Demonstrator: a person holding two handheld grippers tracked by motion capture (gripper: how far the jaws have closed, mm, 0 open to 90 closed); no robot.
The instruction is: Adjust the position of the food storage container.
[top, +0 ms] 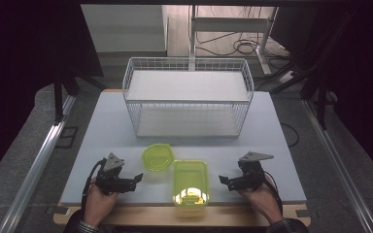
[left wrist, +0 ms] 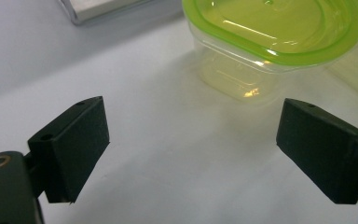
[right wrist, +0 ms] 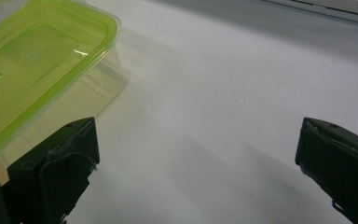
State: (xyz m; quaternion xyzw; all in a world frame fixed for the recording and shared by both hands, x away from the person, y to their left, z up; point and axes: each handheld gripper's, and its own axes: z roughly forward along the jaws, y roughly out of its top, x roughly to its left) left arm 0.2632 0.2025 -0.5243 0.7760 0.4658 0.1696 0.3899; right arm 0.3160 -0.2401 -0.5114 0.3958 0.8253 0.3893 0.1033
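Seen from above, left to right across a pale grey table [top: 272, 126] with a wooden strip along its near edge. At near left, left gripper [top: 137, 178], black, gripped in a hand [top: 96, 201], jaws spread wide with nothing between them, tips pointing rightward. Just beyond those tips, a small round-cornered container with a lime-green lid [top: 158, 157], translucent plastic, smooth and glossy; from the left gripper view the same small container [left wrist: 270, 42] ahead and slightly right of the open jaws, clear of both pads, bare matte tabletop in the gap. Next to it, touching or nearly so, a larger rectangular container with a green lid [top: 191, 182], rounded corners, glossy, its near end overhanging onto the wooden edge. At near right, right gripper [top: 222, 180], black, held in the other hand [top: 262, 199], jaws also spread wide and empty, tips pointing leftward at the rectangular container [right wrist: 32, 70], a strip of bare table between them. Behind everything, at table centre, a white wire basket rack [top: 188, 97], open-mesh, boxy, with a flat white shelf inside. Open tabletop between rack and containers, and on both outer sides of the hands.
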